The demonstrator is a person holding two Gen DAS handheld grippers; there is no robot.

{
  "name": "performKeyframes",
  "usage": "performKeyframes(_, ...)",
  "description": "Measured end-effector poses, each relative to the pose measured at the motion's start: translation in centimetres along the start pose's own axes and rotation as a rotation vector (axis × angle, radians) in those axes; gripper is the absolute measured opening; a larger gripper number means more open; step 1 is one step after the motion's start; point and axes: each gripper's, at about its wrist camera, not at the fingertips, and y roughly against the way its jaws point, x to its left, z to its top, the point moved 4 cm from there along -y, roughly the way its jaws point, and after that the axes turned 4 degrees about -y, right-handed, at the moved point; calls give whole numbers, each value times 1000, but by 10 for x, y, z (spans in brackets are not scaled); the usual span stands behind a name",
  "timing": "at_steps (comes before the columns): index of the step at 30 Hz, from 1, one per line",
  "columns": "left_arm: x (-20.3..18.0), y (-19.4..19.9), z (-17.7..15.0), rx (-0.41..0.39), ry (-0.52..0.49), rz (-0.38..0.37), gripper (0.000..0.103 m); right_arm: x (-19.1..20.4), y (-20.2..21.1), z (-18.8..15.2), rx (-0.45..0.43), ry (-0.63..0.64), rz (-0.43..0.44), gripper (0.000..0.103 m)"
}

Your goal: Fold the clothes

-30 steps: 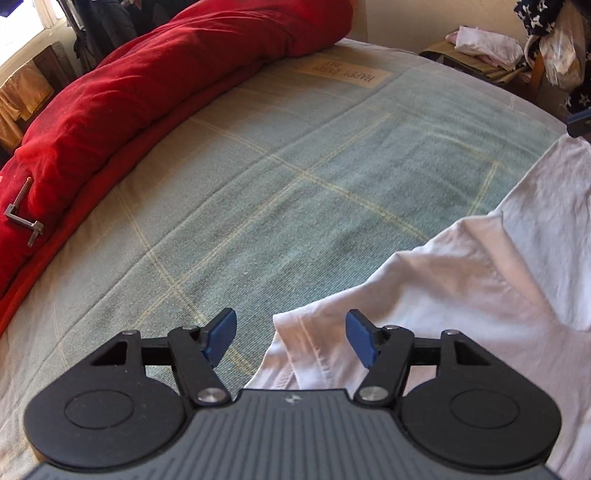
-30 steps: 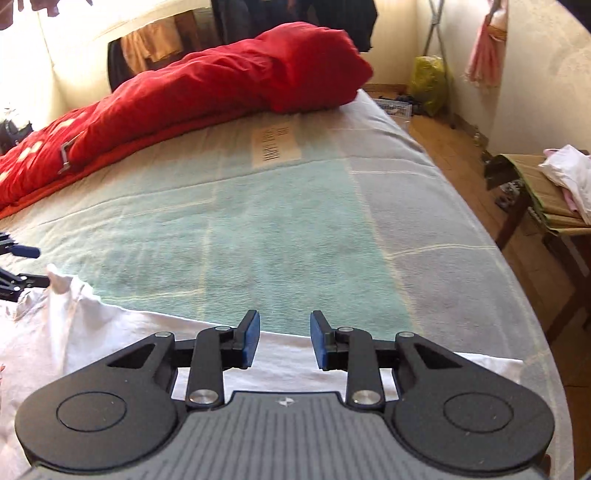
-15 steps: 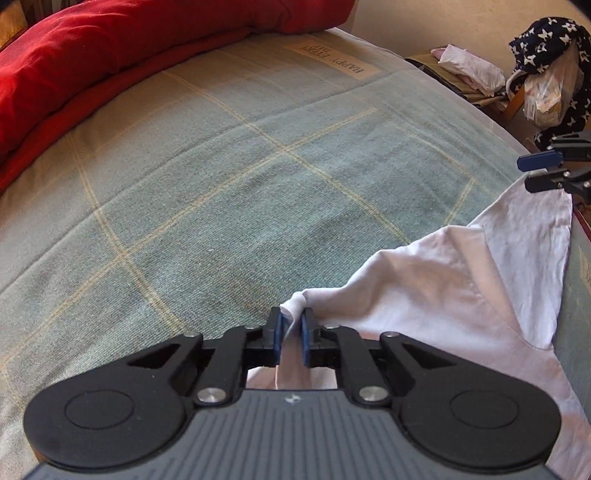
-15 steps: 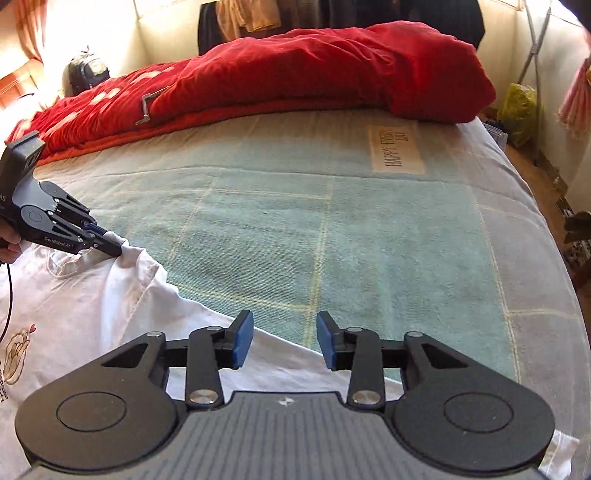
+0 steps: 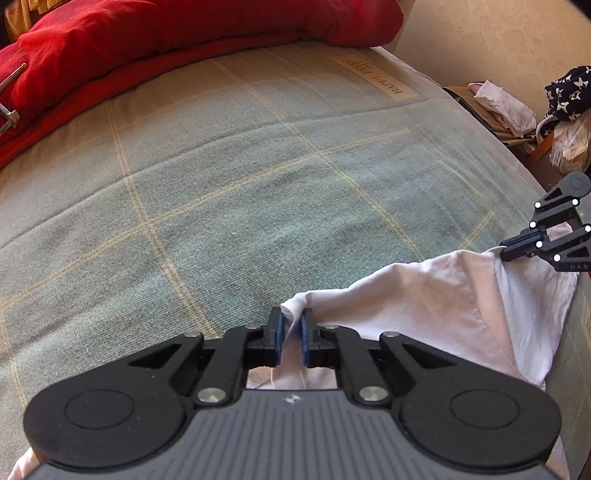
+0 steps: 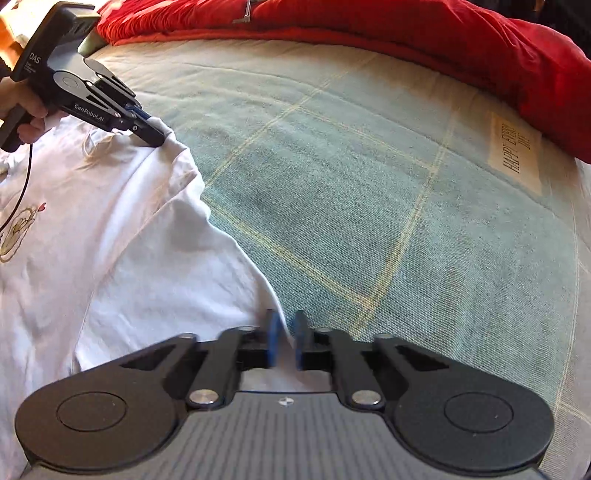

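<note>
The white T-shirt (image 6: 122,258) lies spread on the green checked blanket (image 5: 221,203), its far edge running from one gripper to the other, so both hands are set to carry that edge together. The right gripper (image 6: 284,341) has just been closing and now pinches the shirt's edge. Farther along, the left gripper (image 5: 291,338) is clenched on a bunched corner, with the red duvet (image 5: 166,33) well beyond.
</note>
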Motion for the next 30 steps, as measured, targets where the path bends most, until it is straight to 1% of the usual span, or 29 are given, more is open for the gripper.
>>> performKeyframes(3,1,3,1,6,40,14,9,-8,6,-6,18,-51,-92,3)
performKeyframes(4,0,6,3,-2,44,28,14,-10,10,-7,13,-70,-124,5)
performKeyframes(5,-2,10,4,-15,39,44,17,-10,16,-7,-7,-86,-143,6)
performKeyframes(6,-5,14,6,-23,35,60,17,-9,23,-7,-32,-100,-154,10)
performKeyframes(7,-9,18,7,-22,37,78,19,-6,29,-5,-59,-122,-150,13)
performKeyframes(8,-13,22,9,-17,37,99,24,-4,36,-3,-87,-147,-140,13)
performKeyframes(10,-21,27,12,4,36,149,24,6,42,2,-122,-194,-97,16)
performKeyframes(12,-31,32,14,19,33,181,27,18,39,6,-129,-222,-68,21)
performKeyframes(13,-36,33,13,31,29,196,31,25,35,8,-126,-227,-59,24)
performKeyframes(14,-39,32,12,52,35,209,36,32,31,10,-123,-232,-50,24)
performKeyframes(15,-43,32,11,73,40,223,37,38,28,11,-119,-247,-35,24)
performKeyframes(17,-48,27,6,118,64,225,38,50,21,13,-108,-288,3,25)
performKeyframes(19,-51,21,-1,153,79,230,39,60,17,15,-103,-314,23,25)
performKeyframes(21,-53,18,-8,180,80,254,39,70,14,17,-101,-338,39,25)
performKeyframes(26,-58,19,-23,207,114,259,40,81,11,23,-114,-410,58,28)
performKeyframes(28,-59,20,-28,213,123,261,40,86,11,26,-119,-428,66,32)
performKeyframes(30,-58,21,-31,218,134,259,40,91,9,30,-122,-436,72,40)
